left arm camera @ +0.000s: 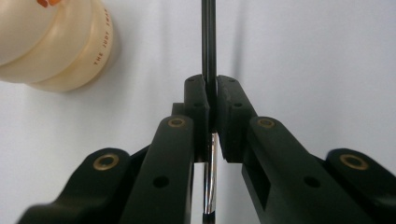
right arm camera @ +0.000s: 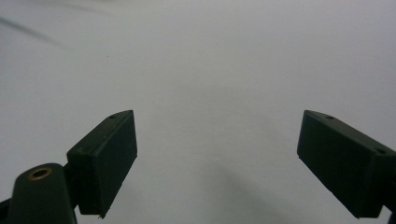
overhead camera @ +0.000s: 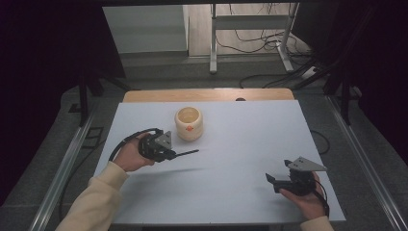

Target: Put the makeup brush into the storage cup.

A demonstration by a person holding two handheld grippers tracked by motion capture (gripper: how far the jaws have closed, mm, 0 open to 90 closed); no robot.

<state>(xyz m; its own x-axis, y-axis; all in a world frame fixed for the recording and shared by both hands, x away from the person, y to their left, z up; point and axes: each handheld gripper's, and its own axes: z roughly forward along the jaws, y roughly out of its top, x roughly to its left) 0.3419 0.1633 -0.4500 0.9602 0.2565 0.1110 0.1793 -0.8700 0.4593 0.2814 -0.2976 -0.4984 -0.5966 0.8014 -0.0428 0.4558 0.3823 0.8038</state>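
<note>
One thin black rod (left arm camera: 208, 42) clamped in left hand-held gripper (left arm camera: 211, 93), protruding forward.

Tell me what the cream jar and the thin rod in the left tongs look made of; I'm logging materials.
Cream jar: probably glazed ceramic or glossy plastic, given its smooth cream sheen and printed lettering.
Thin rod: dark and matte ahead of the left tongs, with a shiny, metal-looking stretch behind the pads; likely a pen.

The hand-held gripper (left arm camera: 211, 105) clamps a thin black rod (left arm camera: 208, 42) near a cream jar (left arm camera: 56, 42).
</note>
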